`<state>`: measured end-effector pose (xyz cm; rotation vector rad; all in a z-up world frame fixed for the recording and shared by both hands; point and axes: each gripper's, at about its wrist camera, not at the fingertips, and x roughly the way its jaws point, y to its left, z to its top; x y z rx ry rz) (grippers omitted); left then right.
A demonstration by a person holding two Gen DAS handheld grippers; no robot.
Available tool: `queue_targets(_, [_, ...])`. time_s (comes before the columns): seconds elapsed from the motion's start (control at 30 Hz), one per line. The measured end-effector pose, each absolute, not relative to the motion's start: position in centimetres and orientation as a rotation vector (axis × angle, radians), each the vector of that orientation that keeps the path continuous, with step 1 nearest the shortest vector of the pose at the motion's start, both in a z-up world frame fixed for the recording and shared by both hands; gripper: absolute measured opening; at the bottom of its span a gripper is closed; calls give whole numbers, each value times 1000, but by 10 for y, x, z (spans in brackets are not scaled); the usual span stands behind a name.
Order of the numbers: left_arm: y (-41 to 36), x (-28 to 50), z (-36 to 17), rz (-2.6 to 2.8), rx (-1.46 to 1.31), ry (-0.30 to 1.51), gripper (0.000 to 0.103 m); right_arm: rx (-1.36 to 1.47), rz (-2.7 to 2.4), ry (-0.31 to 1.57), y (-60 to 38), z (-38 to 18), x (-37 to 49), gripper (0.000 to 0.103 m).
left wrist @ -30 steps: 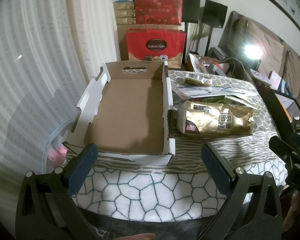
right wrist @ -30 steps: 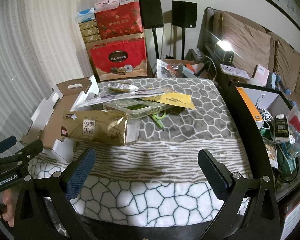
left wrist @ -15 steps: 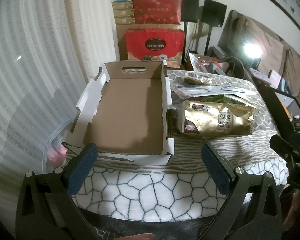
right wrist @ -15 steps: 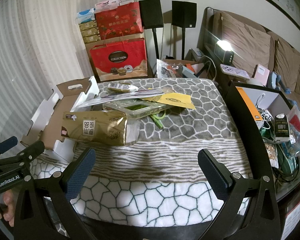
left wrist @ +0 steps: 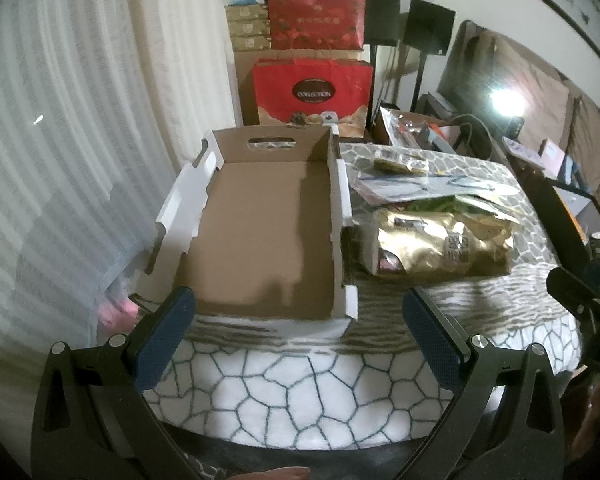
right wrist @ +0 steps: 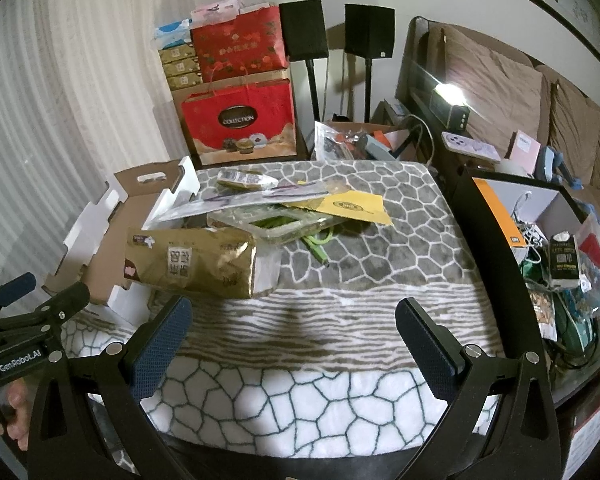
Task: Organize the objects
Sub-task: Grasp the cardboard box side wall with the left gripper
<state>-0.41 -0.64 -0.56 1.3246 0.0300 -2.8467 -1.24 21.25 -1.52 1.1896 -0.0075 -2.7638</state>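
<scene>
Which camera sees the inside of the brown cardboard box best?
The left wrist view. It looks straight down into the open brown cardboard box, showing its whole bare floor and handle cut-out. The right wrist view shows that box only from the side, at the left, partly hidden behind the shiny gold bag.

Red gift bag, black speakers

pile ahead of the right tongs hides what's under the gold bag; its print is unreadable; hand cut off at far left
</scene>
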Motion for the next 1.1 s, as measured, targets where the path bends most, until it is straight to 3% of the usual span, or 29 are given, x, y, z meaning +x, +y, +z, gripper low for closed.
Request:
queue_targets(0.4, [-59,-59,-2,-2785,1296,-37,103,1153,-2768,-2,210,1,-42,103])
queue_targets(0.8, [-133,-112,-29,-2722,1429,148,103,1215,-2734,6,225,5,-88,103])
queue_targets(0.97, [-152,-124,-45,-2696,1505,211,89,1259,-2715,-4,237,2,-108,103])
queue_targets(1.1, [-158,-132,-56,-2685,1564,233,68,1282,-2679,-94,251,0,-118,102])
